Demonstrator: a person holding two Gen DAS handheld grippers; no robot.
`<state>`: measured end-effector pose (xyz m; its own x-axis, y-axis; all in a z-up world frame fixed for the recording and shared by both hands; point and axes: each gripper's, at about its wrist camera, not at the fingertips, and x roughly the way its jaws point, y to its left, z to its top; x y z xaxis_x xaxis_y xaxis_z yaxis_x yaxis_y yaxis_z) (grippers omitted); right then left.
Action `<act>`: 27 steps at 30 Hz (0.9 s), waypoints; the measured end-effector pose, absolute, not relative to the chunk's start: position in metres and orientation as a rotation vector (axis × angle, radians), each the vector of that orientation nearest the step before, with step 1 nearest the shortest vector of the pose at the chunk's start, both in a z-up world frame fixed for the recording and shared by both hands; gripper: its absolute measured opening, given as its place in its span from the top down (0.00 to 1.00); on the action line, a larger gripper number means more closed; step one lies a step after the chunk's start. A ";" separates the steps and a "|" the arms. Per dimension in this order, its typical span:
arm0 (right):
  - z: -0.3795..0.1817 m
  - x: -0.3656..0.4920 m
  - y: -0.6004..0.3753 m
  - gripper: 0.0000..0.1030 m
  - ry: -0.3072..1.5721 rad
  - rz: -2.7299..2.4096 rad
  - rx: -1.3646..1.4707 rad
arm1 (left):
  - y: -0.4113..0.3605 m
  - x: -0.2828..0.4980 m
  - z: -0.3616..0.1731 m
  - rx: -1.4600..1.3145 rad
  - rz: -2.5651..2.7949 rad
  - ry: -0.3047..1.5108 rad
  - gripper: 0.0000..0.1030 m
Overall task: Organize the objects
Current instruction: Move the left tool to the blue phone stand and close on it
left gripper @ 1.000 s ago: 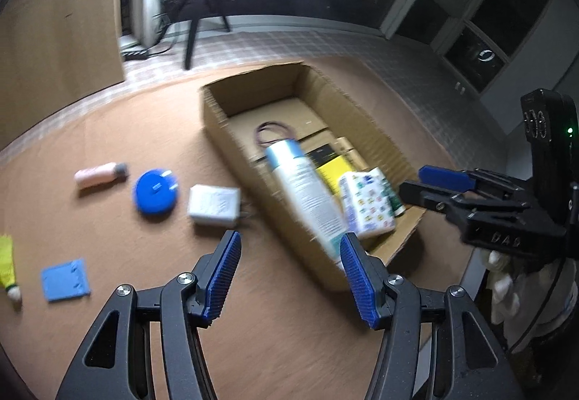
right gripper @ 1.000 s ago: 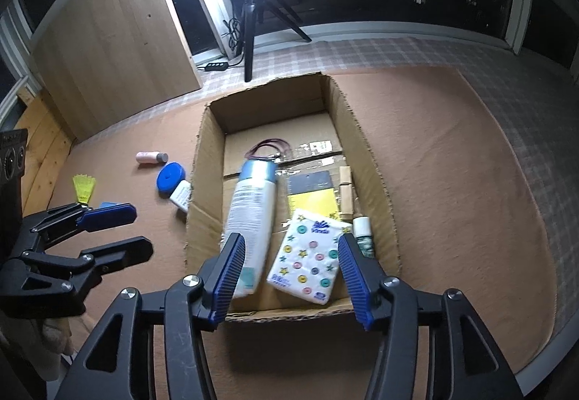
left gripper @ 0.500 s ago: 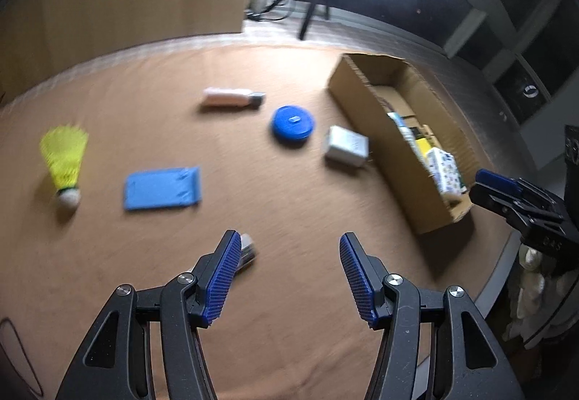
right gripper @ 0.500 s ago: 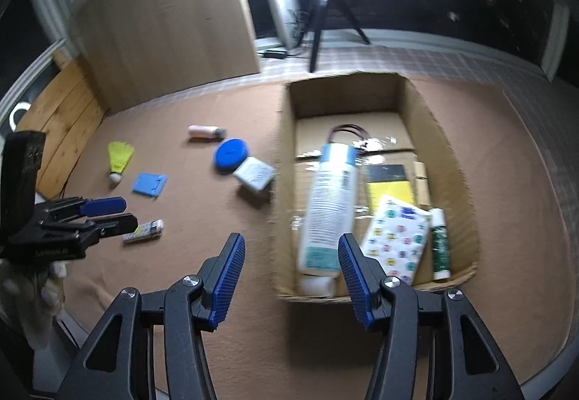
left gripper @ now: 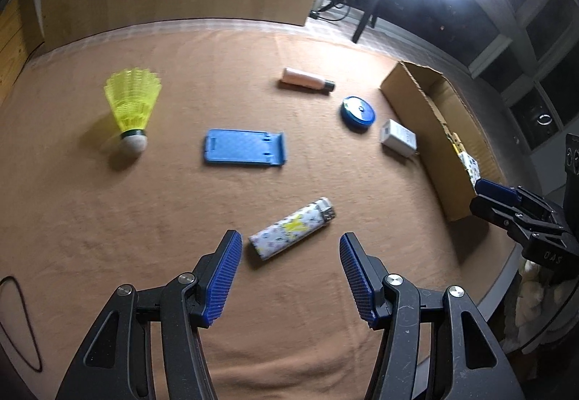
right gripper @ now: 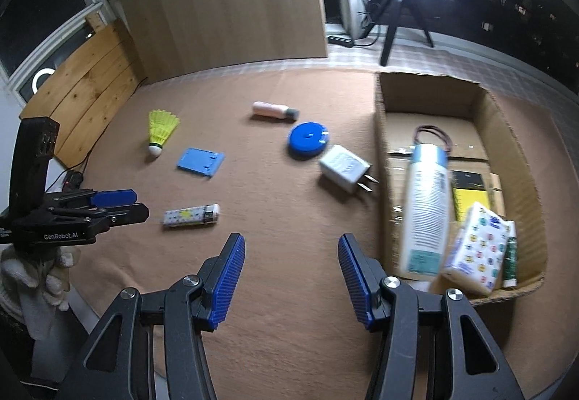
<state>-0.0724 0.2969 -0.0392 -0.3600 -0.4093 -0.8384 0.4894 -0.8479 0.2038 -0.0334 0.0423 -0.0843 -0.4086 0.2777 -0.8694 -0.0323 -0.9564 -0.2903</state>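
Observation:
A patterned lighter (left gripper: 293,228) lies on the brown mat just ahead of my left gripper (left gripper: 289,251), which is open and empty, its pads apart from the lighter. Beyond lie a blue phone stand (left gripper: 244,148), a yellow shuttlecock (left gripper: 132,107), a pink tube (left gripper: 307,80), a blue round case (left gripper: 357,110) and a white charger (left gripper: 398,138). My right gripper (right gripper: 289,251) hangs open and empty over bare mat left of the cardboard box (right gripper: 506,132). The box holds a white bottle (right gripper: 427,204), a tissue pack (right gripper: 474,251) and several small items. The left gripper (right gripper: 139,203) shows near the lighter (right gripper: 191,216).
A wooden panel (right gripper: 224,2) stands behind the mat, and a ring light on a tripod (right gripper: 405,2) stands at the back right. The mat's rounded front edge (left gripper: 506,266) runs close under both grippers. A dark hair tie (left gripper: 21,324) lies at the left edge.
Both grippers have swung left, away from the box toward the loose items. The lighter has come into view just ahead of the left gripper. Both stay open and empty.

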 end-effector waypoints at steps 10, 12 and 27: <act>-0.048 -0.074 0.269 0.52 0.089 -2.154 1.378 | 0.022 -0.063 -0.095 -1.620 2.494 -0.235 0.43; -0.050 -0.075 0.268 0.52 0.085 -2.153 1.390 | 0.022 -0.071 -0.100 -1.632 2.493 -0.183 0.43; -0.059 -0.085 0.274 0.52 0.059 -2.159 1.459 | 0.040 -0.112 -0.130 -1.677 2.403 0.085 0.43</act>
<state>-0.0851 0.2740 -0.0588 -0.2776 -0.3990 -0.8739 0.4459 -0.8593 0.2506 -0.1116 0.0405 -0.1298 -0.3304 0.1383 -0.9337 -0.2036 -0.9764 -0.0725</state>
